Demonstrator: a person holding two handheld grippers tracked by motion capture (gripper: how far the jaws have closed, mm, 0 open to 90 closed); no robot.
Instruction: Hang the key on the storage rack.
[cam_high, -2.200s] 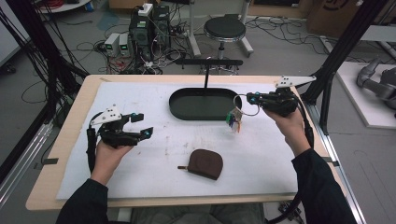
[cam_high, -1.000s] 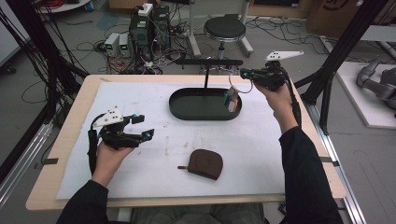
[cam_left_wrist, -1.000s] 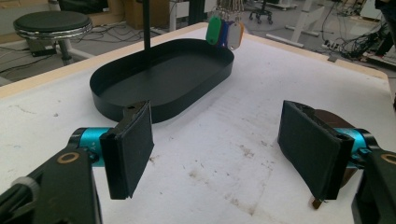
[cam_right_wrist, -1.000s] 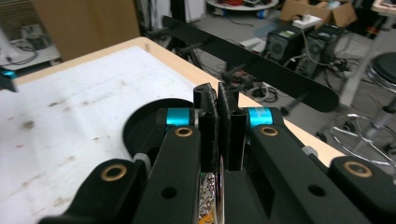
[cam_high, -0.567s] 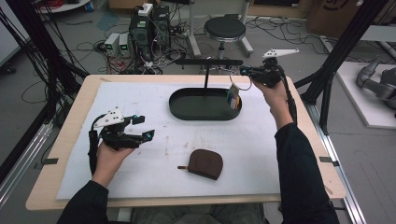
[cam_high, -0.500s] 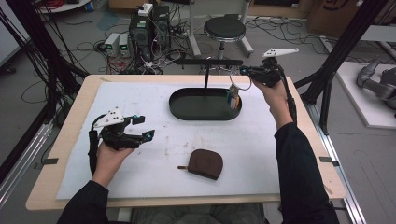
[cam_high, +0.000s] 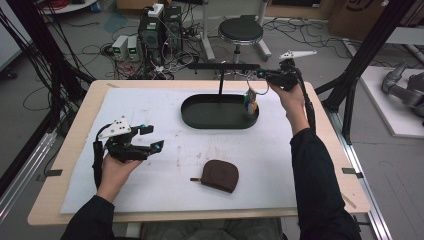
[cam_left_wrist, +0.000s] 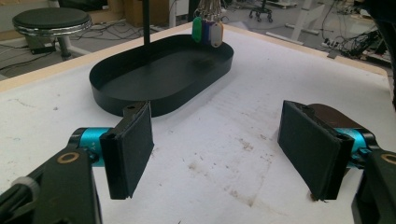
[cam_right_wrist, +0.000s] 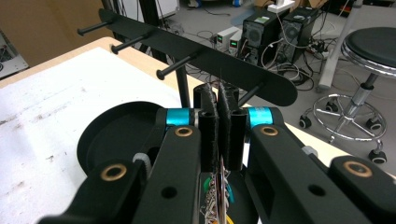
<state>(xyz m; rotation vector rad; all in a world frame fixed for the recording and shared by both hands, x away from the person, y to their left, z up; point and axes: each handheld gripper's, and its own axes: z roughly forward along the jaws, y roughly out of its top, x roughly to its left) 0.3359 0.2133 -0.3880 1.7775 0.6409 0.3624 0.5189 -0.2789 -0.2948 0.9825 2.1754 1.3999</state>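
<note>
key bunch | hangs vertically | pinched in right tool | over tray

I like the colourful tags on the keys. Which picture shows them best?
The left gripper view: the key tags, green, blue and white, hang in plain sight over the far end of the tray. The high view shows them small and blurry. The right gripper view shows just a bit of them below the shut right hand-held gripper.

Key bunch with coloured tags hanging upright over black tray's right end.
</note>
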